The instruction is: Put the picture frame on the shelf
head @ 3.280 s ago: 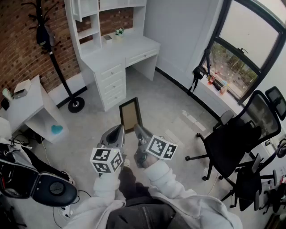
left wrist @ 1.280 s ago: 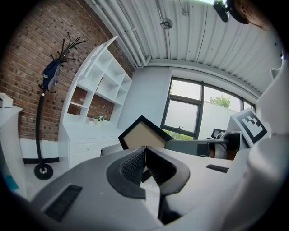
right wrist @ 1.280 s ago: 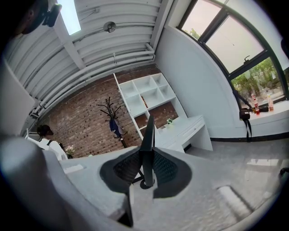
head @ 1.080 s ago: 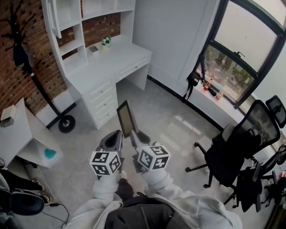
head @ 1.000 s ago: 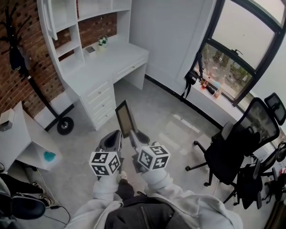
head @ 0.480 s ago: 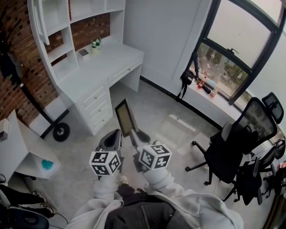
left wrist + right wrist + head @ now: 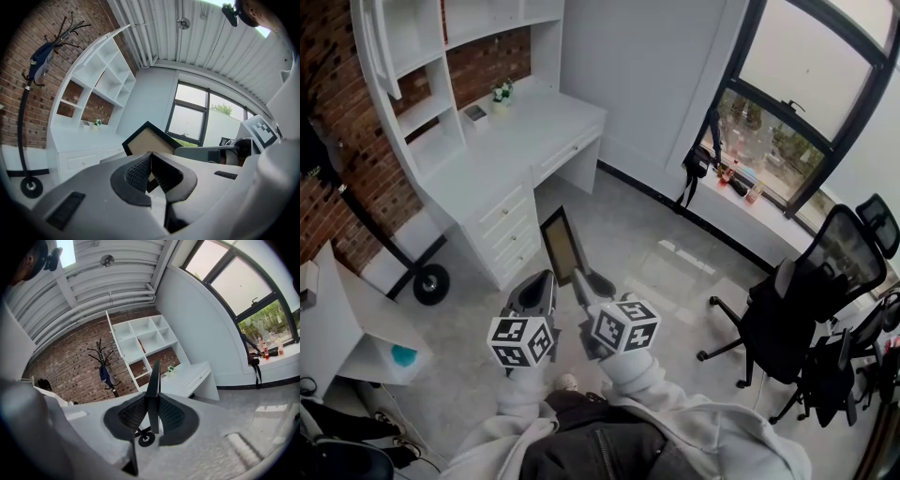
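One picture frame (image 7: 561, 246) stands with its long side upright, pinched at its lower edge by the right gripper (image 7: 587, 281), with the shelf (image 7: 422, 117) well ahead and leftward above the white surface (image 7: 525, 131), while the left gripper (image 7: 542, 281), nearer that side, is closed on nothing.

Daylight comes in through the window (image 7: 787, 89) off to the right of my right gripper (image 7: 583, 283) and leaves a pale glare on the floor (image 7: 675, 270) just ahead of it. The room is bright, with soft shadows. Both gripper views bulge and go black at their round edges.
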The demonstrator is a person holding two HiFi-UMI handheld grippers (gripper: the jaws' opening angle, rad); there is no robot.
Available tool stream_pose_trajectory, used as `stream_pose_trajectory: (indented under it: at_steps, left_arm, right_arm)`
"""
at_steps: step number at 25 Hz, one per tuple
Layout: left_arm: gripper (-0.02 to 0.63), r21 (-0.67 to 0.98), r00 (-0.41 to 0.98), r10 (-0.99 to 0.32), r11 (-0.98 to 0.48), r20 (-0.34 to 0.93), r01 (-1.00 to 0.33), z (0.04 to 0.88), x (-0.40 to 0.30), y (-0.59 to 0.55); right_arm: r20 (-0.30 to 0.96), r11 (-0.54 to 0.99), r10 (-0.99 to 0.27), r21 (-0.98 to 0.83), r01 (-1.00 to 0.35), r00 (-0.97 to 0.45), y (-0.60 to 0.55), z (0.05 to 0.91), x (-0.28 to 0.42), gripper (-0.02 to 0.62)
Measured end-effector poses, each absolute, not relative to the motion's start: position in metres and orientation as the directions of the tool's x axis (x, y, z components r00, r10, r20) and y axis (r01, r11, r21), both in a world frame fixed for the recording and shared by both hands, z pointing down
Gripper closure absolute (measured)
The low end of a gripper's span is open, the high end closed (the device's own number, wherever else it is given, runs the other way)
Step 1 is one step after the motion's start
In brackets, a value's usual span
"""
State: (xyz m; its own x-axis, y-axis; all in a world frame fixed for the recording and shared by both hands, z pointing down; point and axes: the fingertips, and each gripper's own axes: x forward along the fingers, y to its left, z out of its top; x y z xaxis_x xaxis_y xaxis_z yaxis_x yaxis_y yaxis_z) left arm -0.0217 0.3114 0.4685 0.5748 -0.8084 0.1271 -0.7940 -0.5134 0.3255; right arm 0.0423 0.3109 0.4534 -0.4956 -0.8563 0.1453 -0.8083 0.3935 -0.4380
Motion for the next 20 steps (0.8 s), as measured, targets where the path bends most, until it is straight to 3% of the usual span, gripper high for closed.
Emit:
stream_pose_trajectory:
  at_steps: [20]
  left_arm:
    - [0.601,0.315,0.575,-0.807,-0.515,0.135,-0.797,0.480,-0.046,0.287]
  right_arm:
    - [0.141,0.388,-0.856,-0.459,-0.799,-0.497,0.284,0.468,0.020,0.529]
